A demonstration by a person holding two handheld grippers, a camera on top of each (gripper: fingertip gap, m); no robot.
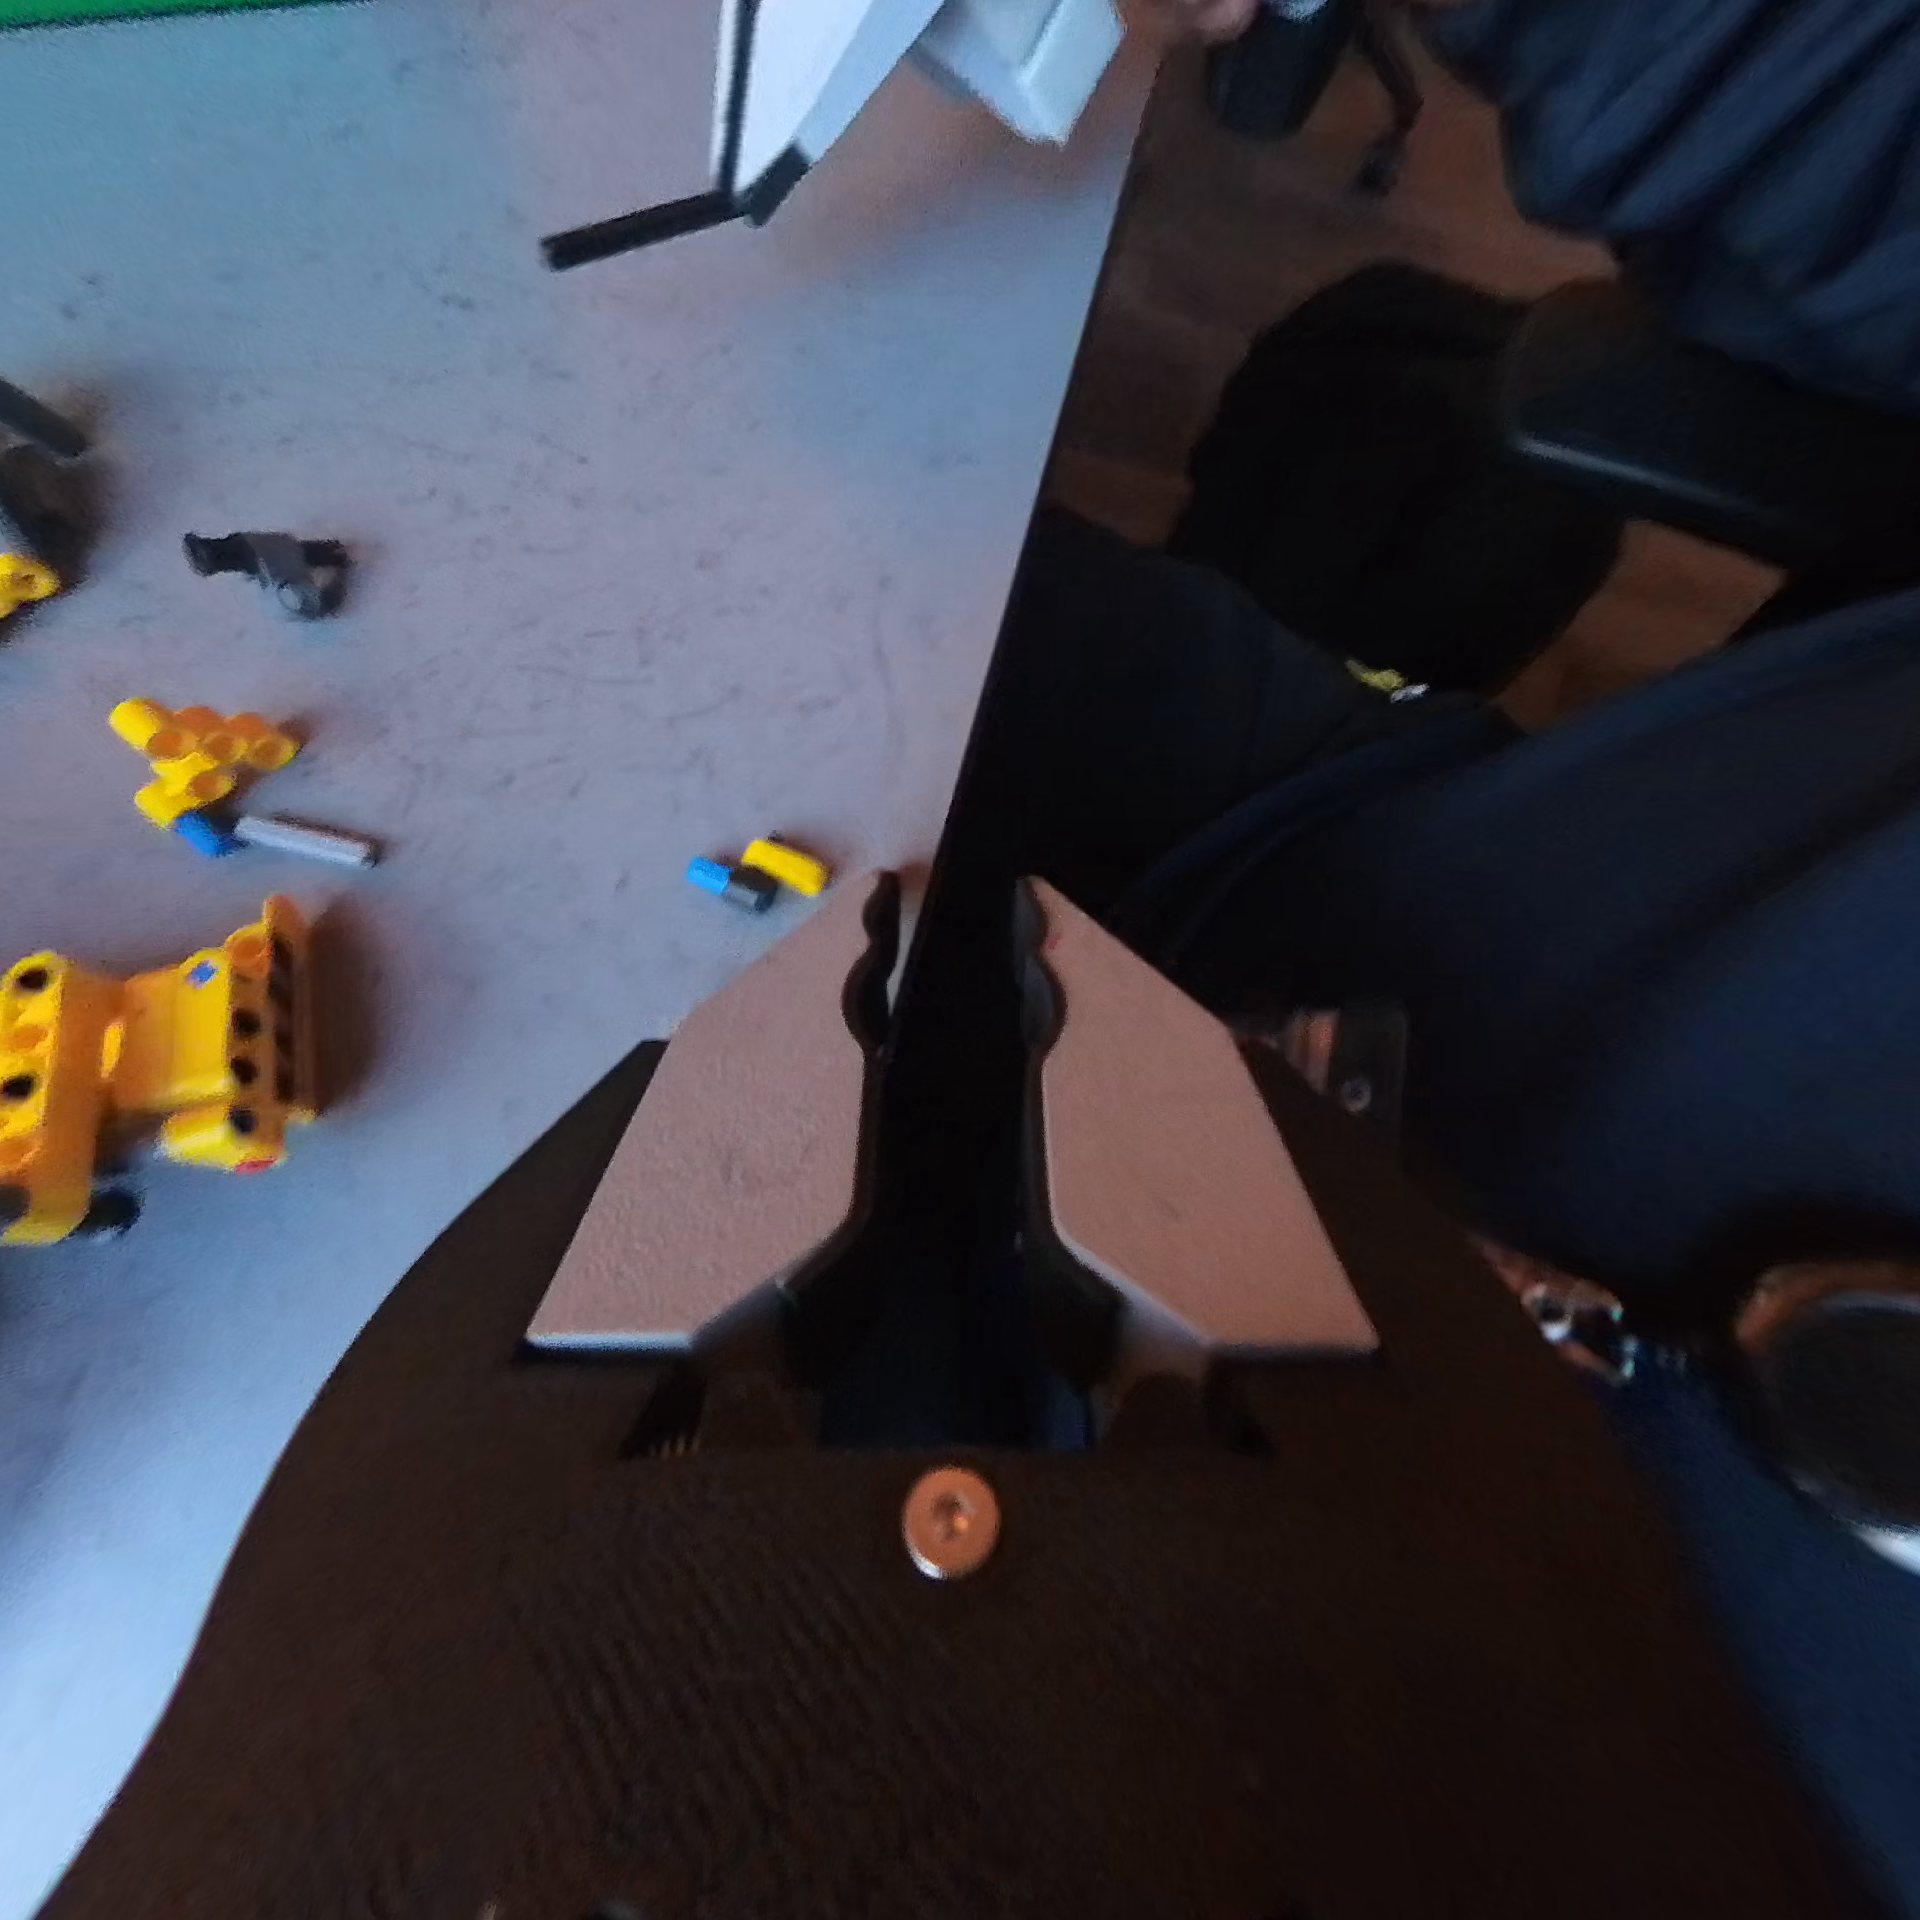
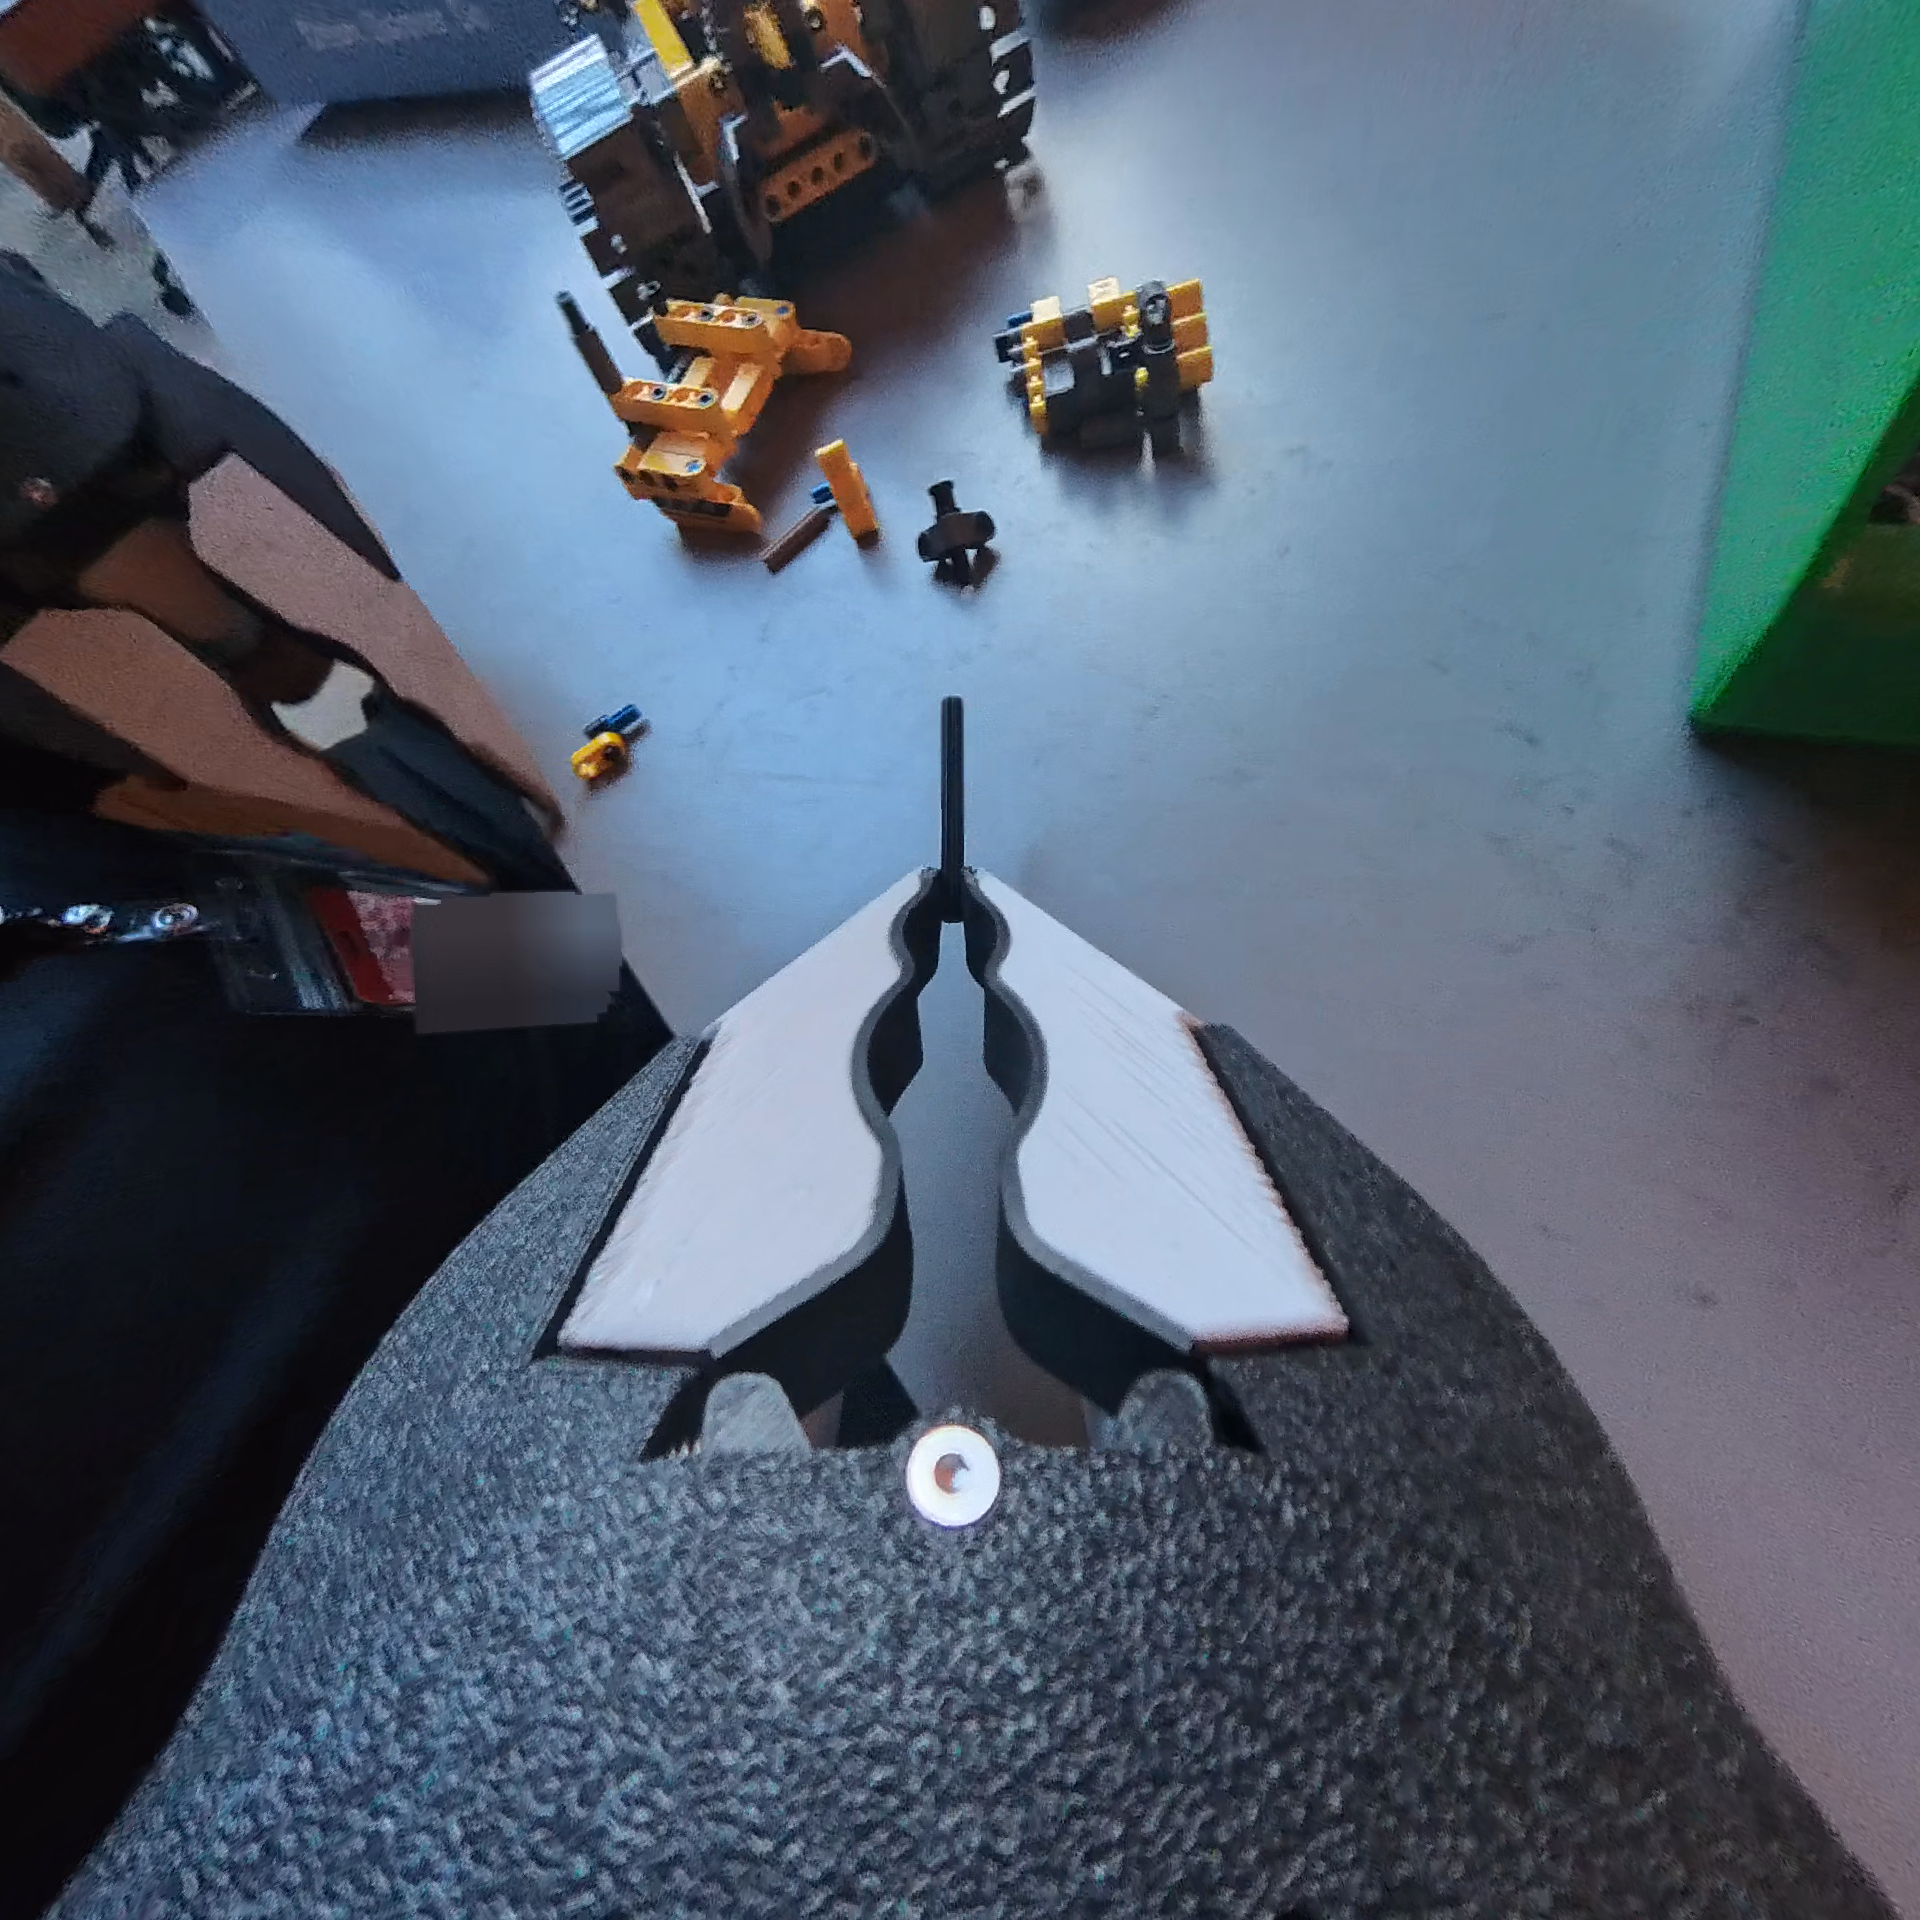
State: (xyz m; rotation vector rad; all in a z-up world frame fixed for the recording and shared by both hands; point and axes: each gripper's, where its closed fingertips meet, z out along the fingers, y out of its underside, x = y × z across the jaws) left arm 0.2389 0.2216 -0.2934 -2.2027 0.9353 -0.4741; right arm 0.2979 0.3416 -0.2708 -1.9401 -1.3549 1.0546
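Observation:
My right gripper (image 2: 948,883) is shut on a thin black axle (image 2: 951,790) that sticks straight out past the fingertips, above the grey table (image 2: 1351,935). The same gripper shows white at the top of the left wrist view (image 1: 831,94), with the axle (image 1: 644,229). My left gripper (image 1: 956,914) is open and empty, over the table's edge (image 1: 1039,499); it also shows at the left of the right wrist view (image 2: 260,665). Nearest to it lies a small yellow, blue and black pin piece (image 1: 758,873), which the right wrist view also shows (image 2: 608,743).
On the table lie a yellow brick assembly (image 2: 707,416), a large yellow-black model (image 2: 790,114), a small yellow-black block (image 2: 1117,358), a black connector (image 2: 956,535) and a yellow beam (image 2: 847,488). A green box (image 2: 1818,416) stands at the right. A person's dark trousers (image 1: 1558,935) are beyond the table edge. The left gripper's tips are roughly 15 cm from the right gripper's.

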